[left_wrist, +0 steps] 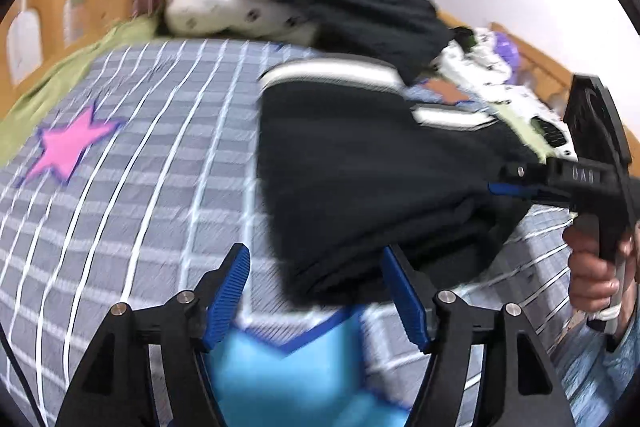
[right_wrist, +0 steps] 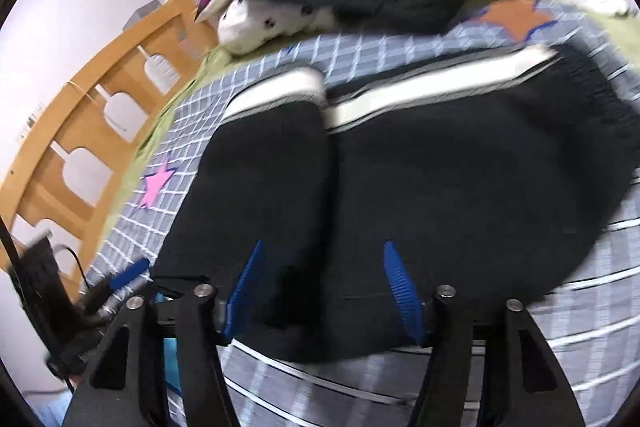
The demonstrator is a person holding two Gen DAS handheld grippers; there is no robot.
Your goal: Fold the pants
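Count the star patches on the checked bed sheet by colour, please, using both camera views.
Pink star: 1
Light blue star: 1
Orange star: 1
Total: 3

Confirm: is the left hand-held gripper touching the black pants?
Cannot tell. Left wrist view: left hand-held gripper is open, the black pants edge overlaps its right finger; blur hides contact.
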